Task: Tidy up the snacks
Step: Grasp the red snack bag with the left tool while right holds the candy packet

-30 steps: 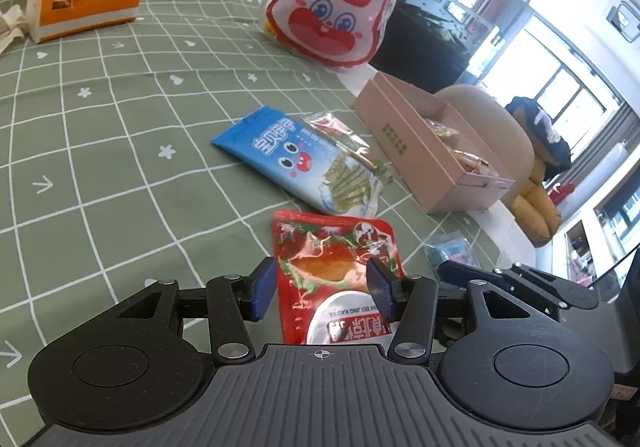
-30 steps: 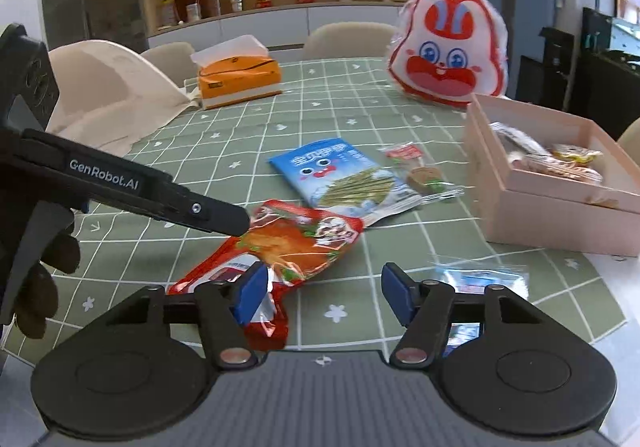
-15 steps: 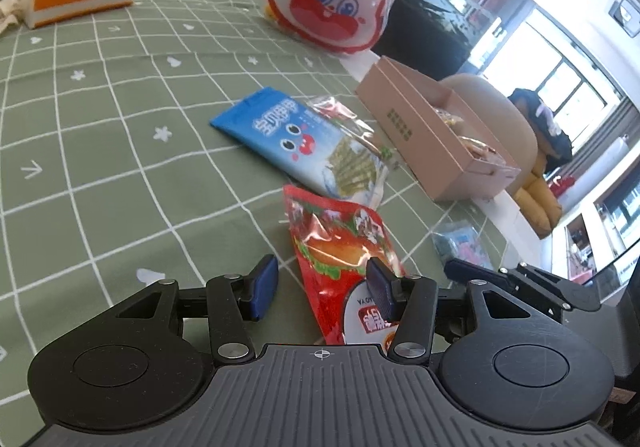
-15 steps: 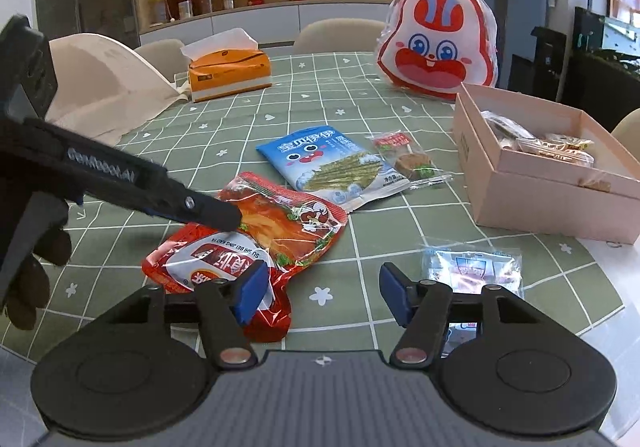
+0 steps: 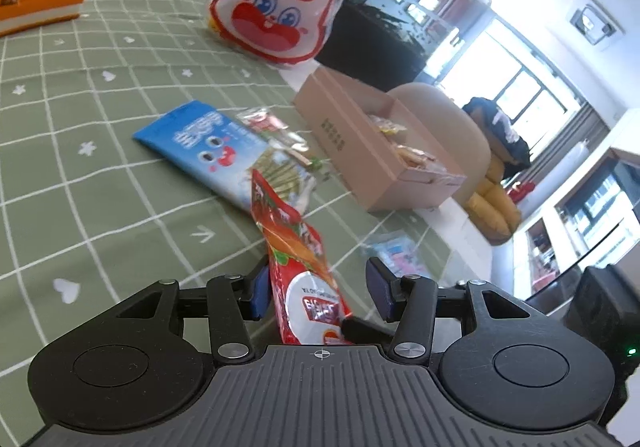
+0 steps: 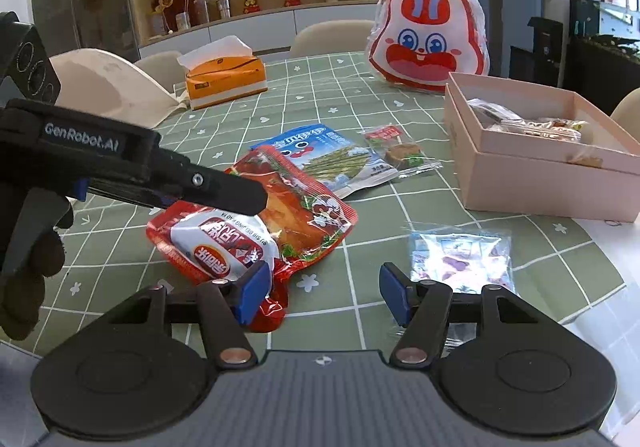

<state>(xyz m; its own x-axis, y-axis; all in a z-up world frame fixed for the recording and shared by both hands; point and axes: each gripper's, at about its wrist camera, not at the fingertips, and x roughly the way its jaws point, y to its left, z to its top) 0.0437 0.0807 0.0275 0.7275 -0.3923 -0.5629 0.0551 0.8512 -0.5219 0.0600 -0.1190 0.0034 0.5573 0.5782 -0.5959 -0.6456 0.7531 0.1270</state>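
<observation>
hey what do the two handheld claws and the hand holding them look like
Both claws are matte black plastic with two round discs on a ribbed grey body, silver pivot screws and blue pads on the fingers. The left claw carries white "GenRobot.AI" lettering on its side. The hand gripping it wears a dark glove.

"GenRobot.AI" stands on the left tongs (image 6: 224,191), in white letters.
</observation>
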